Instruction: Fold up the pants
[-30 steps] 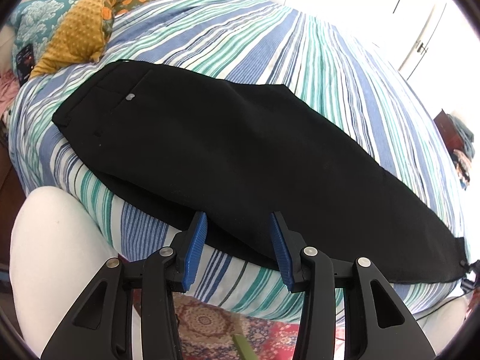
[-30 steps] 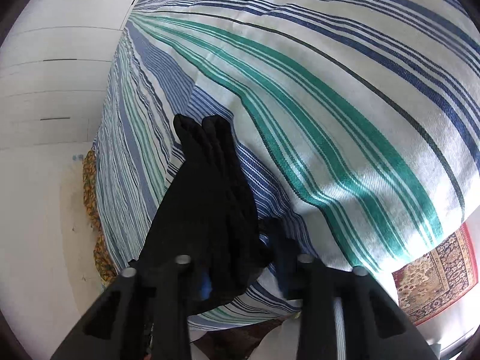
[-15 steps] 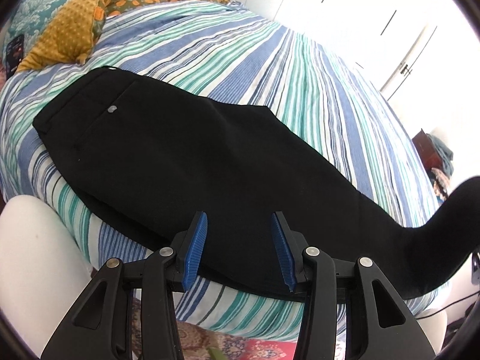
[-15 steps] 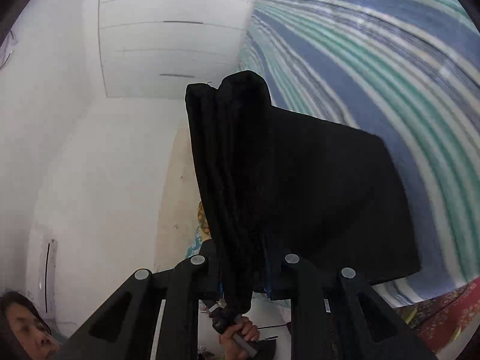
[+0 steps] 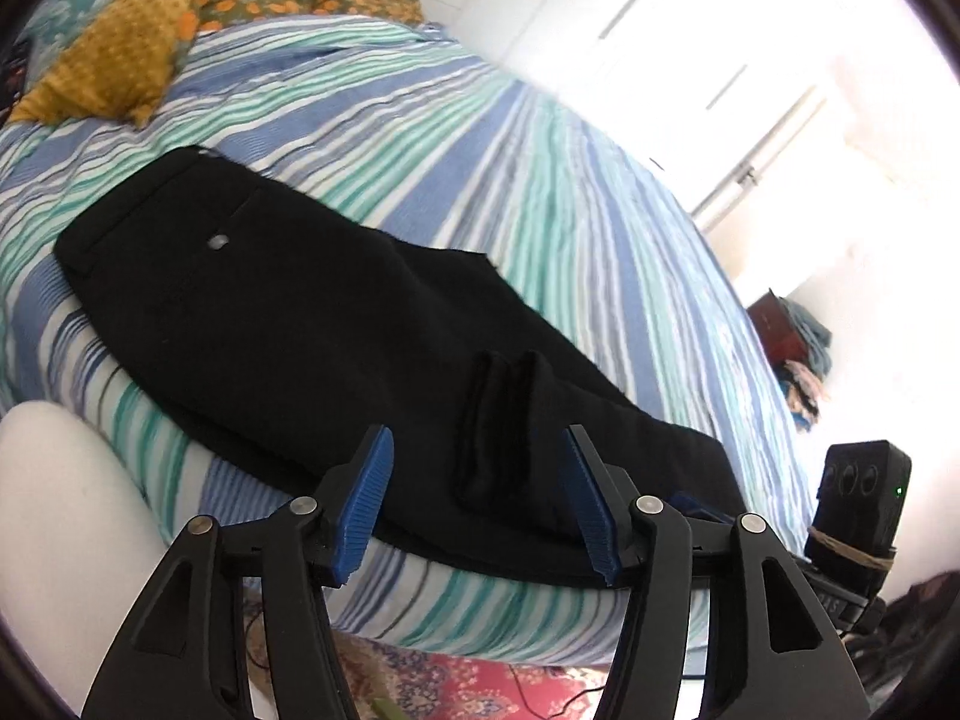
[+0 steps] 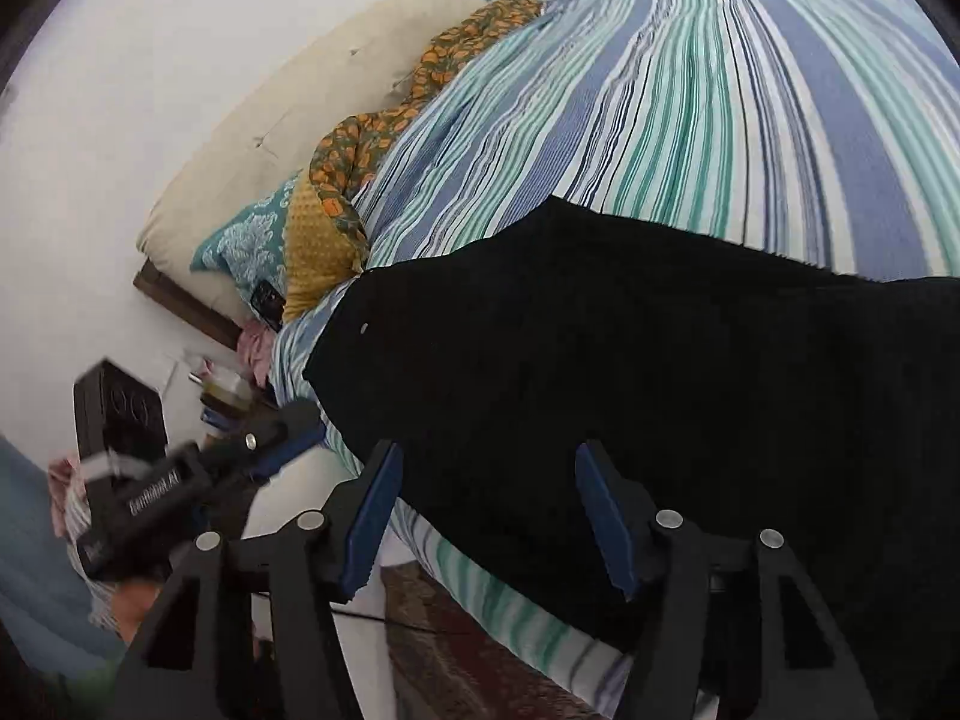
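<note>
Pants (image 5: 288,324) on bed (image 5: 540,180), far hem out of frame

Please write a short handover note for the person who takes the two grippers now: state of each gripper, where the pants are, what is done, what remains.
Left gripper: jaws open, empty, hovering at the near bed edge.
Right gripper: jaws open, empty, over the pants.
Black pants: flat on the striped bed, waistband toward the pillows.
Done: leg ends are laid back over the legs, the first fold.
Left: smooth it, probably fold once more toward the waistband.
</note>
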{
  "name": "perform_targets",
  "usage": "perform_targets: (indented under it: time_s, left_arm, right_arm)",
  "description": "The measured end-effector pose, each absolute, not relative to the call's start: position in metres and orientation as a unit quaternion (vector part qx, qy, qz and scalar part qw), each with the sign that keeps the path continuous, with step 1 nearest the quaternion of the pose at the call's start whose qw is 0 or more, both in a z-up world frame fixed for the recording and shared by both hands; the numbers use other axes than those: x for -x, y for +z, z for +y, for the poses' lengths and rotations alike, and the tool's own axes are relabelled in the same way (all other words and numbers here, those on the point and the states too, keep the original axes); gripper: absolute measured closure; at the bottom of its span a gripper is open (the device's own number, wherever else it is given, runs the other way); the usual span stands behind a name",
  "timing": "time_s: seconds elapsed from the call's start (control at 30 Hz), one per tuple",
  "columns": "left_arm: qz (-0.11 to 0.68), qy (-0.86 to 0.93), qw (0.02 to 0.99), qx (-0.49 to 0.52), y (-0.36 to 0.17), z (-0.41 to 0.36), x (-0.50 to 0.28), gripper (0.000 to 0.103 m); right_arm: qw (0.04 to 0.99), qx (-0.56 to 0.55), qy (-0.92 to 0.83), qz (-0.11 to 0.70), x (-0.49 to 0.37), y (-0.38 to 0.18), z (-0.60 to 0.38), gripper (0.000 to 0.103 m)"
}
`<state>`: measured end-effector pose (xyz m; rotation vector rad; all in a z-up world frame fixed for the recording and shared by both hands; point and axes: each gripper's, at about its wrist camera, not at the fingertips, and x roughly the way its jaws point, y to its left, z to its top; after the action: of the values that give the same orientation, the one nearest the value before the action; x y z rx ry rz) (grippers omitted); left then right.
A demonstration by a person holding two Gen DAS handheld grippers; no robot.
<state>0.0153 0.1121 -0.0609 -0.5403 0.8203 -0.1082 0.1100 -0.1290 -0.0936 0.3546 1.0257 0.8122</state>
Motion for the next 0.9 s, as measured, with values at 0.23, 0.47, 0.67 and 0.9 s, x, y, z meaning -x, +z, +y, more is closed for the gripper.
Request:
perform_targets:
  time_s: [0.23,0.47,0.67,0.9]
  left_arm:
    - [0.477,-0.122,0.866,0.086,-0.077,0.029,-0.075,0.064]
    - [0.518,-0.091,0.849,0.049,-0.108,0.021,-0.102,0.072]
    - [0.499,-0.057,0.862,0.068,-0.088,0.043,-0.094,0.101]
    - [0.51,-0.057,0.857,0.045,-0.093,0.046,-0.097,0.072]
  right_arm:
    - [0.874,-0.079,0.279,0.391,-0.02,-0.067,-0.241,0.017]
    - [0.894,-0.127,0.241,0.356,-0.02,-0.051,-0.285,0.017]
    - [0.904,-0.099,0.239,0.341,-0.02,-0.046,-0.279,0.017]
    - [0.89,-0.104,0.236,0.377,-0.031,-0.064,-0.276,0.016]
